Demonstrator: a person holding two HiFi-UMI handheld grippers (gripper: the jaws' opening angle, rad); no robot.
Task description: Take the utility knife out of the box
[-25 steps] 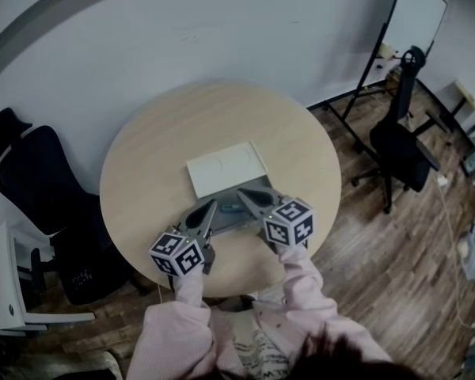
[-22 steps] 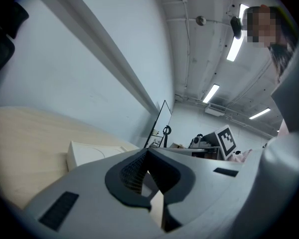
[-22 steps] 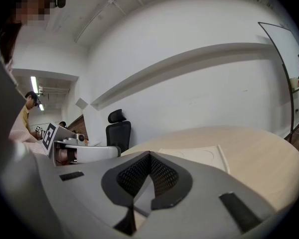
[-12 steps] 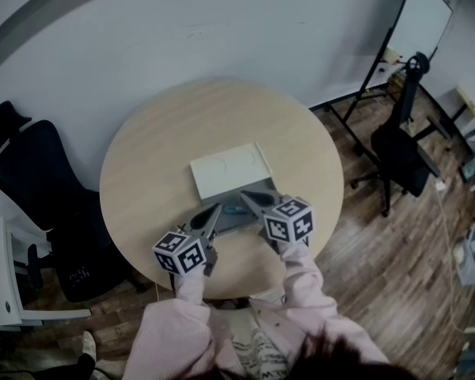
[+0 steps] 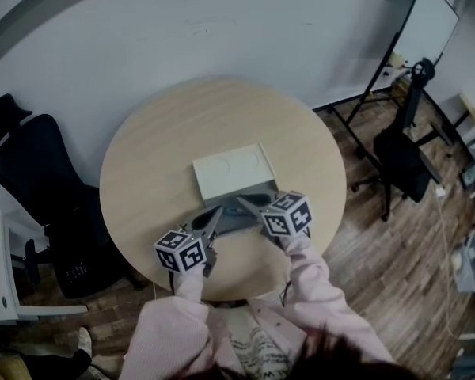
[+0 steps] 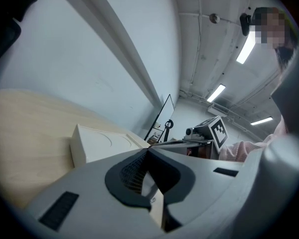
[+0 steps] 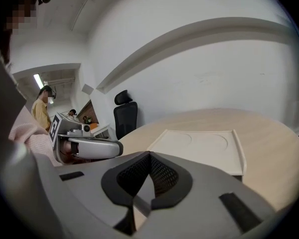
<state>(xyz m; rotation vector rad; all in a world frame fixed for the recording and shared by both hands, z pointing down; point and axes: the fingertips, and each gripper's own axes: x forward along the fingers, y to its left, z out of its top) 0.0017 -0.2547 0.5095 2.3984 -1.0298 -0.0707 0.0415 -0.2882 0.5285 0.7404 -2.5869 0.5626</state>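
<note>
On the round wooden table (image 5: 158,149) lies an open box: its white lid (image 5: 232,170) lies flat at the back, and its grey tray (image 5: 239,217) sits nearer me. I cannot make out the utility knife in the tray. My left gripper (image 5: 217,213) points at the tray's left side, its jaws shut and empty. My right gripper (image 5: 241,203) hangs over the tray's right part, its jaws also shut and empty. In the left gripper view my left gripper (image 6: 147,151) meets at the tip before the lid (image 6: 97,143). The right gripper view shows my right gripper (image 7: 149,154) closed before the lid (image 7: 199,146).
A black office chair (image 5: 39,188) stands left of the table and another (image 5: 404,153) to the right, next to a whiteboard stand (image 5: 427,30). The table's near edge lies just under my hands. A person (image 7: 40,108) stands far off in the right gripper view.
Both grippers have sunk a little toward the box tray, and the right one has tipped further down. Neither pair of jaws has changed.
</note>
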